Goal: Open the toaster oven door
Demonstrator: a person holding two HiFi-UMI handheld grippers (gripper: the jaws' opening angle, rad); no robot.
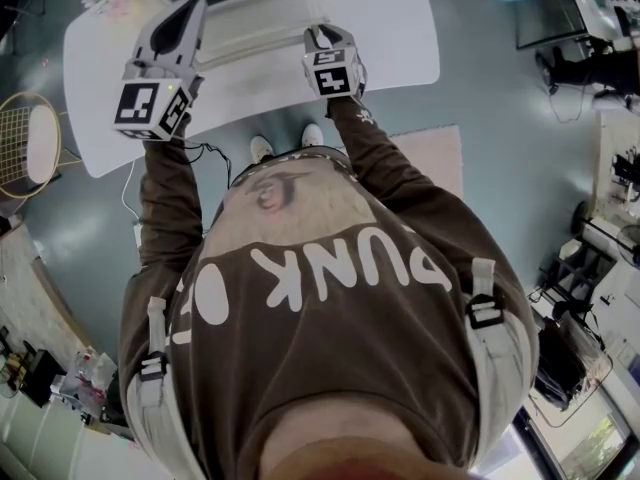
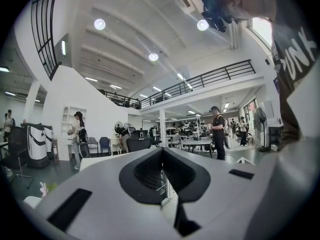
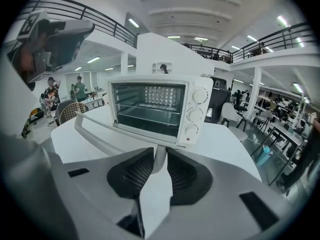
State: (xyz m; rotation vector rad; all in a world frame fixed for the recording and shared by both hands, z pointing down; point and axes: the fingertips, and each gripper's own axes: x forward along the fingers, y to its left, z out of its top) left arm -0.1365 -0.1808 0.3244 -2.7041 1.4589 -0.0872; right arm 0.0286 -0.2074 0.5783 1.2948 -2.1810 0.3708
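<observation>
Right gripper (image 3: 159, 151): jaws clamped on the right end of the door handle (image 3: 107, 136), pads pressing it from both sides. It is angled down at the oven from above and in front. Handle is a smooth white bar, rounded in section. Its long axis runs from the jaws out to the gripper's left, parallel to the oven front and crosswise to the jaws. Just beyond the bar is the door (image 3: 131, 138), a white frame with a glass pane, seen almost edge-on and swung well down on its bottom hinge. Any travel left looks like a short arc down and toward the person, turning about that hinge line. Straight ahead past the door is the toaster oven (image 3: 150, 109), a white enamelled box with rounded corners. Its dark cavity stands exposed, with a wire rack (image 3: 147, 106) across it and three round white knobs (image 3: 199, 95) stacked ahead and to the right. White matte table (image 3: 220, 144) lies below and around it. Left gripper (image 1: 190, 8) is to the right gripper's left, clear of the handle, jaws together on nothing. The right one is plainly the working hand.
</observation>
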